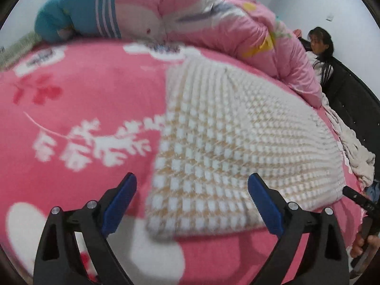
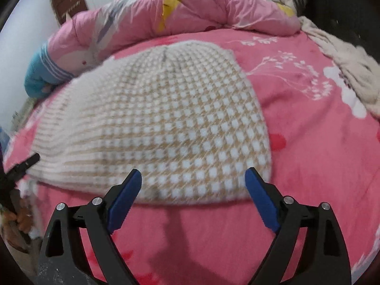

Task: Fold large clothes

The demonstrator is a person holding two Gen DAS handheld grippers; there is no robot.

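A cream and tan checked knit garment (image 1: pixel 225 137) lies folded flat on a pink flowered bedspread (image 1: pixel 83 99). My left gripper (image 1: pixel 192 180) hovers open over the garment's near left corner, with nothing between its blue pads. In the right wrist view the same garment (image 2: pixel 166 123) fills the middle. My right gripper (image 2: pixel 193 174) stands open above its near edge, jaws wide and clear of the cloth. The other gripper's black tip (image 2: pixel 23 163) shows at the garment's left end, and the right one's tip (image 1: pixel 356 197) shows at the far right of the left view.
A pink quilt (image 1: pixel 213 23) with a blue-striped end (image 1: pixel 78 14) is heaped along the far side of the bed. A person (image 1: pixel 320 45) sits behind it by a dark headboard (image 1: pixel 351 95). A cream fleece blanket (image 2: pixel 344 61) lies at the bed's right edge.
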